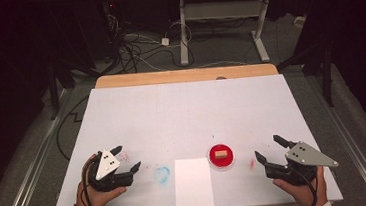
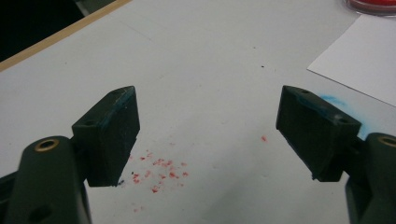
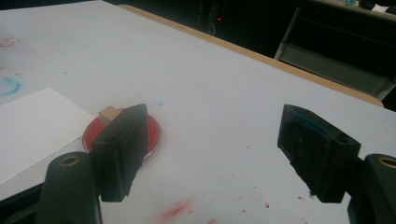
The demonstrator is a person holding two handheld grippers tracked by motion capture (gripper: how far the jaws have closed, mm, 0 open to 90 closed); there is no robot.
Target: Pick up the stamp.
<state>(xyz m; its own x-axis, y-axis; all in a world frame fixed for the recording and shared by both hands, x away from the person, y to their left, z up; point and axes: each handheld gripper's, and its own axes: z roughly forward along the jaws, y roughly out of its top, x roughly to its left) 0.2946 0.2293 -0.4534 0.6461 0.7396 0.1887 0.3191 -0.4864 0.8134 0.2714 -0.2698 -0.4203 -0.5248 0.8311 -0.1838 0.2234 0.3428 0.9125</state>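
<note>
Stamp work is what the bench (image 1: 186, 102) is laid out for, and going left to right the pieces are sitting like this. At the near left edge, the left tool (image 1: 126, 159) is resting low over the white surface with its jaws standing wide apart and nothing between them; in the left gripper view the same left tool (image 2: 208, 135) is looking down on a scatter of red specks (image 2: 159, 172). Just to its right a blue smudge (image 1: 162, 174) is marking the surface, and beside that a white sheet of paper (image 1: 193, 182) is lying flat, reaching to the near edge. Next to the paper's far right corner, the red ink pad (image 1: 221, 157) is sitting with a small wooden stamp block (image 1: 220, 154) standing on its middle. A red smear (image 1: 252, 163) follows, and then the right tool (image 1: 268, 148), also gaping wide and holding nothing, is pointing toward the pad. In the right gripper view the block (image 3: 107, 114) is peeking out behind the left jaw of the right tool (image 3: 212, 154).

The block is looking light and stiff, probably plain wood, so it should be taking a firm pinch without harm. Its inked underside is likely to be slippery and messy, so gripping the two upright side faces, above the ink, seems the safest hold. The shallow pad may be sliding or lifting with it if the ink is clinging.
</note>
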